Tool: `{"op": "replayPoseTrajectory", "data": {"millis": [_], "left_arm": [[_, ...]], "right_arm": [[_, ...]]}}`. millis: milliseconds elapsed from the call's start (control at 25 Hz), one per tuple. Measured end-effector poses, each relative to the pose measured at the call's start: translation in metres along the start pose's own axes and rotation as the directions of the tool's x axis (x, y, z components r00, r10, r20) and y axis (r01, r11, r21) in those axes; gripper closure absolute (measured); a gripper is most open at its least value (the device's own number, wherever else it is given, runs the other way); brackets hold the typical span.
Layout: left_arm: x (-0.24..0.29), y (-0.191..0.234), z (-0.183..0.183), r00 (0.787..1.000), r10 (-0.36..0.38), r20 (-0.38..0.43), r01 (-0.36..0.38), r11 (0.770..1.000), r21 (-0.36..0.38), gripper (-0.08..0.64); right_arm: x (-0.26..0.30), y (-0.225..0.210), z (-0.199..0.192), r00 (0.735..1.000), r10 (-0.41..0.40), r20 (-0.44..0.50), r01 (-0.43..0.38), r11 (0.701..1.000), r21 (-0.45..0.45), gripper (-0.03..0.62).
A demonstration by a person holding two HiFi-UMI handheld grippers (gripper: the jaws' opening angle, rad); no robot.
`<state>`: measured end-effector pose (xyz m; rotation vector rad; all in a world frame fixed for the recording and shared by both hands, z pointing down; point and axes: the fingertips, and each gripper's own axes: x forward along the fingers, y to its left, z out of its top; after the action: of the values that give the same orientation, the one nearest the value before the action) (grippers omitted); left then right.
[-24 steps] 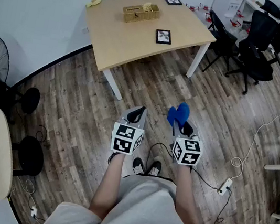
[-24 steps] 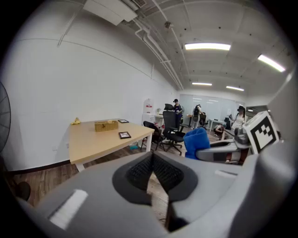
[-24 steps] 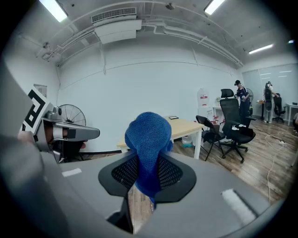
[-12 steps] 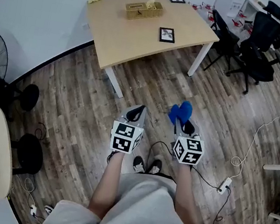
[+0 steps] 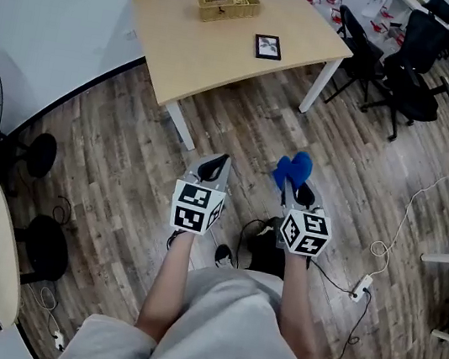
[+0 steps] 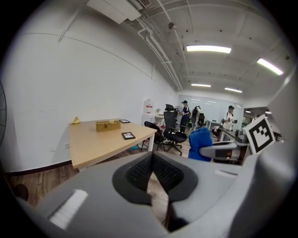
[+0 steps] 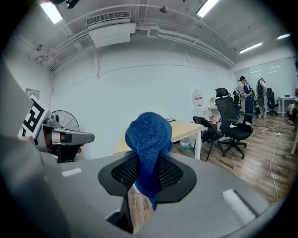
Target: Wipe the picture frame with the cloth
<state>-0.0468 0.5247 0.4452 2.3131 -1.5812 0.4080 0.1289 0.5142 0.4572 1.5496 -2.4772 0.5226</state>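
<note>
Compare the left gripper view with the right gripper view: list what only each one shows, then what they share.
Only the left gripper view: the basket and a picture frame on the tabletop, plus the left gripper close up, jaws together and empty. Only the right gripper view: the fan, and the right gripper close up, clamped on the cloth. Both: the table, the office chairs and that blue cloth.
</note>
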Motion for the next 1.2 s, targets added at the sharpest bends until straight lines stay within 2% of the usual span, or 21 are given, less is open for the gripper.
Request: {"op": "replayPoseTrajectory", "data": {"millis": [280,520,720,1040,1200], "left_arm": [[0.029,0.016,0.003,1.000,0.007,-0.014,-0.007,1.000,-0.002,0.508],[0.072,0.051,0.014,0.999,0.036,-0.036,-0.036,0.999,0.008,0.508],[0.123,0.082,0.035,0.998,0.052,-0.037,-0.053,0.998,-0.016,0.508],[0.217,0.103,0.068,0.995,0.067,-0.077,-0.071,0.996,-0.057,0.508],[0.254,0.120,0.086,0.992,0.087,-0.088,-0.093,0.993,-0.075,0.508]], "right_arm": [[0.033,-0.015,0.006,1.000,0.000,0.003,0.000,1.000,0.014,0.502],[0.094,-0.030,0.011,1.000,0.026,-0.011,-0.026,0.999,0.032,0.502],[0.154,-0.048,0.021,0.997,0.056,-0.045,-0.055,0.998,0.017,0.502],[0.235,-0.108,0.067,0.995,0.068,-0.066,-0.068,0.998,-0.001,0.502],[0.275,-0.125,0.081,0.990,0.103,-0.096,-0.105,0.994,-0.012,0.502]]}}
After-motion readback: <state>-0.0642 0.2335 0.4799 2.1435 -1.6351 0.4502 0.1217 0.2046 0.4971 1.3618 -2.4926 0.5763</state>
